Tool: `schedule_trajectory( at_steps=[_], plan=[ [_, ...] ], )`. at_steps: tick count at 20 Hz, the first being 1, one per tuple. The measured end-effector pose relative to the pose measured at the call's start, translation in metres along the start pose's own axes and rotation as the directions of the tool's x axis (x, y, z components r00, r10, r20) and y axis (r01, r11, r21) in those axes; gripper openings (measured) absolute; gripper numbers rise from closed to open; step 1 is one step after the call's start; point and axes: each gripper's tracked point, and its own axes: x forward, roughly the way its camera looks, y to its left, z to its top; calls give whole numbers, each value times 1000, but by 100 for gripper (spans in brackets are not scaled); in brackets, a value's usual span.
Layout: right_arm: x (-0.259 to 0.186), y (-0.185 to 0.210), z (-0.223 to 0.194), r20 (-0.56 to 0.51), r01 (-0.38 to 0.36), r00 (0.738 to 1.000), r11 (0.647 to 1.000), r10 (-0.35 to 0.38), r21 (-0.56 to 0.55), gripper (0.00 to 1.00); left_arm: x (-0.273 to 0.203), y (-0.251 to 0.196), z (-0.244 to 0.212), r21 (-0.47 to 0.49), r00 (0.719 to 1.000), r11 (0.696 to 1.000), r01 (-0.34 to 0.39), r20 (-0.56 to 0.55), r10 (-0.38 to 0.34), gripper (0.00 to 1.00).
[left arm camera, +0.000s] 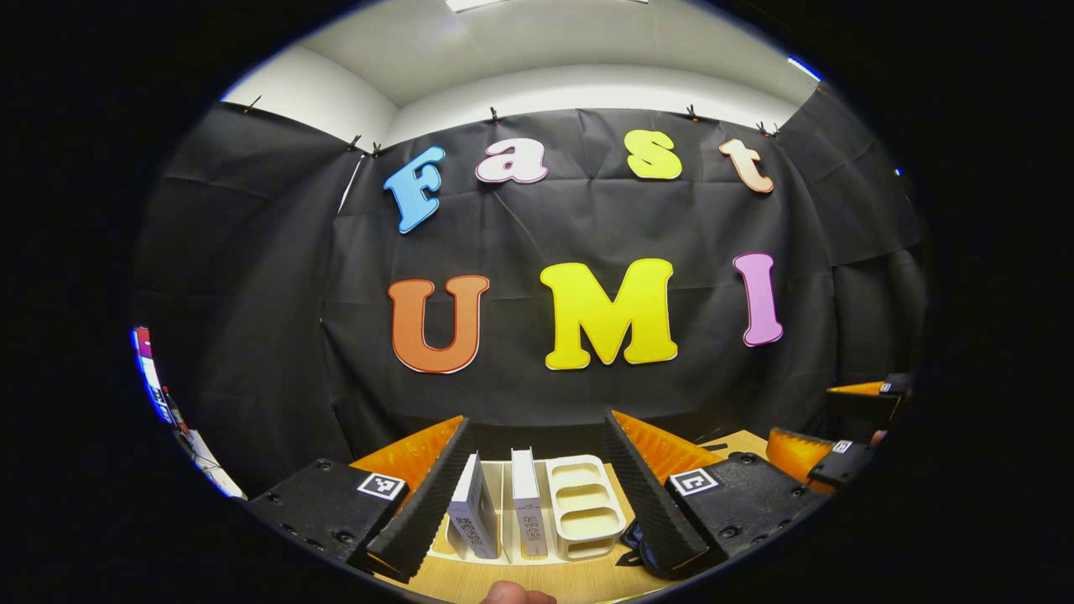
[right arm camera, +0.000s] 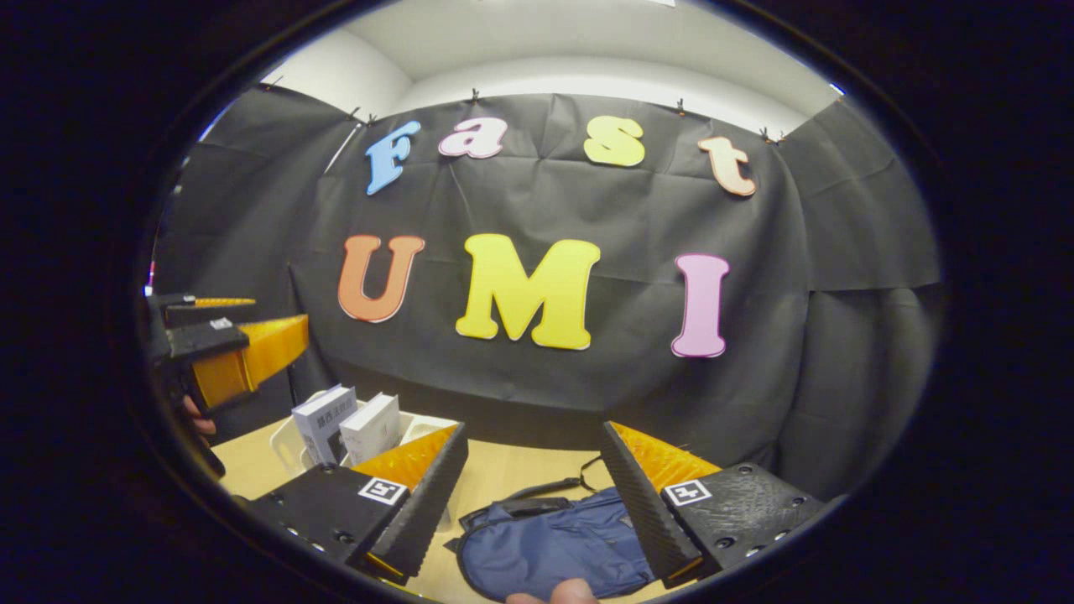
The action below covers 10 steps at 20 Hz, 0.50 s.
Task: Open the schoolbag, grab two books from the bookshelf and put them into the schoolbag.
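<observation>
In the left gripper view, the left gripper hangs above the light wooden tabletop with its two fingers spread wide apart and nothing between them. Framed in the gap, farther along the tabletop, stands the cream plastic slotted bookshelf. Two white books sit upright in its left slots: the left white book tilts slightly leftward, close to the inner face of the left finger, and the right white book stands just beside it near the middle of the gap. The rack's empty slots lie toward the right finger. The right gripper shows at the far right edge of this view.

In the right gripper view, the right gripper is likewise opened wide and holds nothing. The dark blue fabric schoolbag lies flat on the tabletop below and between its fingers, nearer the right finger, with a black strap trailing toward the table's far edge. Its zip state cannot be told. The bookshelf with both books stands behind the left finger, toward the table's left edge, and the left gripper hovers above it.
</observation>
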Motion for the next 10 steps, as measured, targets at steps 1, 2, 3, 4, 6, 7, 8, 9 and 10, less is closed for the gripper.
schedule_trajectory(
  at_steps=[1,2,3,4,6,7,8,9,10],
  plan=[
    [1,1,-12,-21,-4,1000,1000,4,-10,98,-1,2,0,1,1000,1000,-4,-1,4,98],
    [2,4,-27,-45,-11,999,1000,10,-21,98,-1,2,0,2,1000,1000,-6,-1,6,98],
    [3,6,-43,-72,-15,997,999,13,-29,98,-2,5,0,6,1000,1000,-13,-3,13,98],
    [3,10,-58,-101,-26,995,999,23,-35,98,-4,8,0,9,1000,1000,-18,-5,18,98],
    [4,19,-88,-151,-53,987,997,45,-49,98,-6,11,-1,12,1000,1000,-24,-9,24,98],
    [4,23,-104,-180,-66,982,996,54,-61,95,-6,12,-1,14,1000,1000,-27,-10,27,98],
    [5,26,-121,-209,-79,976,994,63,-70,98,-7,14,-3,16,999,999,-29,-13,29,98],
    [5,30,-138,-241,-93,968,993,72,-77,96,-7,15,-3,17,999,999,-30,-17,30,98],
    [5,35,-155,-270,-108,959,991,83,-80,96,-8,16,-5,19,999,999,-30,-20,30,98]
  ],
)
